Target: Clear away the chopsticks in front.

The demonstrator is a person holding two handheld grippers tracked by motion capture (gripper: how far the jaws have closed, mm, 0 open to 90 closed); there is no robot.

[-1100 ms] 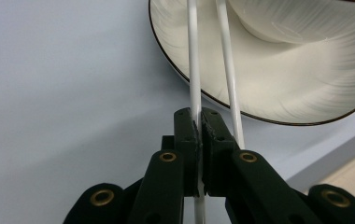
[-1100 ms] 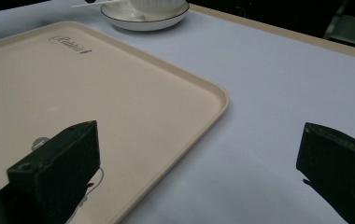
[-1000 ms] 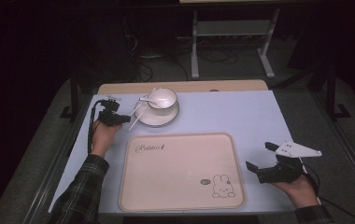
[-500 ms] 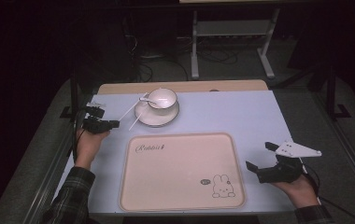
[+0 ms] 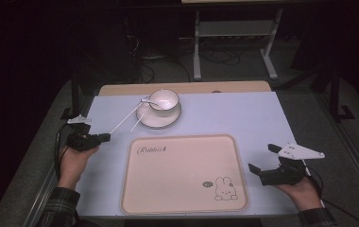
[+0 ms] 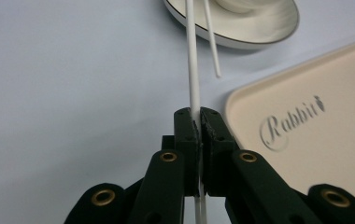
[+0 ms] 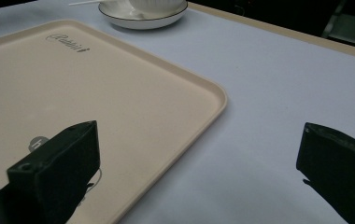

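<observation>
— What colours do you get on the table [image 5: 243, 113]?
— Pale lavender-blue over the top, with a tan wooden strip along its far edge.

— And the tray [image 5: 182, 198]?
— Cream-beige, "Rabbit" in dark script at its far-left corner and a small outlined rabbit [image 5: 224, 188] near its near-right corner.

— The crockery?
— White cup [image 5: 164, 99] on a white saucer [image 5: 161, 120] with a thin dark rim line. Two white sticks [image 6: 193, 60].

— The grippers?
— Both black; the left gripper [image 6: 200, 122] has brass-coloured rivets, the right gripper [image 5: 266, 163] carries a light grey plate. The sleeve [image 5: 59, 208] is dark plaid

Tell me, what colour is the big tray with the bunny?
The tray is pale beige, clearest in the high view.
</observation>
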